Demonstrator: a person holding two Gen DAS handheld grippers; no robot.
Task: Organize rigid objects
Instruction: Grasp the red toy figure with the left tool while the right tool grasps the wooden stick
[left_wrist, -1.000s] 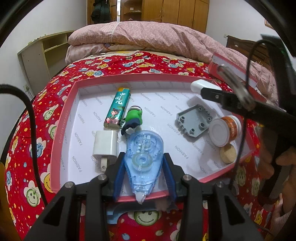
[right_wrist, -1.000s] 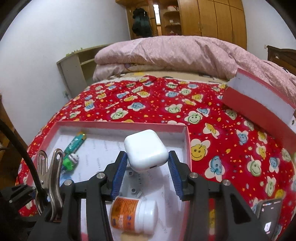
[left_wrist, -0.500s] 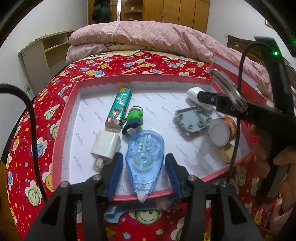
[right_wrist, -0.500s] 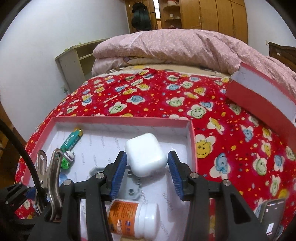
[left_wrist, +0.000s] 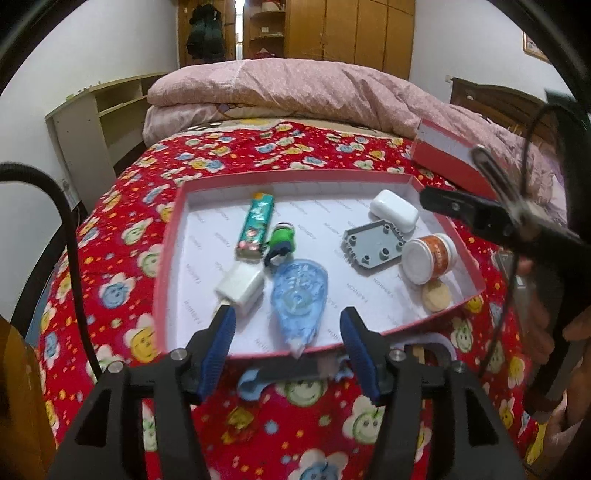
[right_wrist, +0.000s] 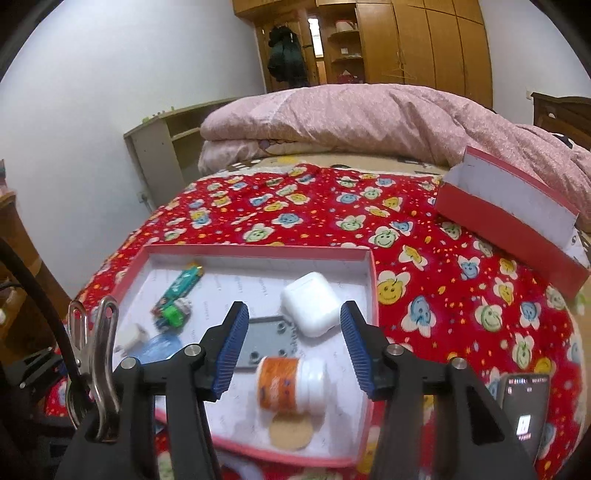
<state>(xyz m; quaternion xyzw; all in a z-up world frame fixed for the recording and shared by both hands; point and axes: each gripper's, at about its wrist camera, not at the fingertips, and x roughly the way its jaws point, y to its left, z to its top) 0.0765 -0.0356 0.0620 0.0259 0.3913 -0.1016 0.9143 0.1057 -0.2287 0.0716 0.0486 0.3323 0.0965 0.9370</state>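
Observation:
A shallow red tray (left_wrist: 168, 258) (right_wrist: 372, 280) lies on the bed. In it are a blue correction tape (left_wrist: 298, 295), a white charger plug (left_wrist: 240, 288), a green figure (left_wrist: 282, 242), a teal lighter (left_wrist: 256, 227), a grey plastic plate (left_wrist: 373, 246), a white earbud case (left_wrist: 394, 211) (right_wrist: 310, 303), an orange-labelled jar (left_wrist: 430, 258) (right_wrist: 291, 384) and a cork disc (left_wrist: 437, 295). My left gripper (left_wrist: 288, 354) is open and empty, just short of the tape. My right gripper (right_wrist: 291, 350) is open and empty, above the jar and short of the case.
The bed has a red cartoon-print cover (right_wrist: 461, 288). A red box lid (right_wrist: 517, 221) rests at the far right. A folded pink quilt (right_wrist: 351, 118) lies behind. A phone (right_wrist: 524, 413) lies at my right. A blue item (left_wrist: 255, 382) lies under the tray's near edge.
My left gripper let go of the correction tape and drew back. My right gripper set the earbud case down in the tray, opened and drew back.

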